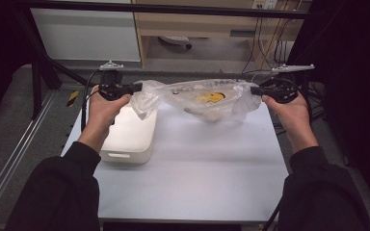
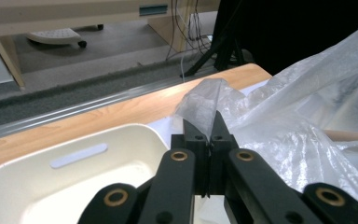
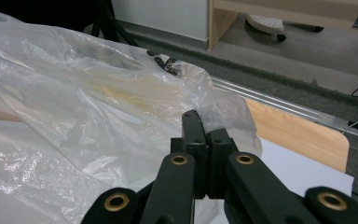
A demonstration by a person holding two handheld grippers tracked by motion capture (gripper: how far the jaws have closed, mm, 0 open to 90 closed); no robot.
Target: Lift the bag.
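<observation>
Currently both hand-held grippers, left [image 1: 137, 88] and right [image 1: 253, 90], are clamping opposite ends of the plastic bag [image 1: 200, 98], which is hanging just above the surface [image 1: 197, 159] beside the white bin [image 1: 127, 132]. Risk: thin film slipping or tearing under tension.

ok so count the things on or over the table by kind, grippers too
clear plastic bag: 1
white bin: 1
grippers: 2, the left gripper and right gripper, each shut on an end of the bag
total: 4
</observation>
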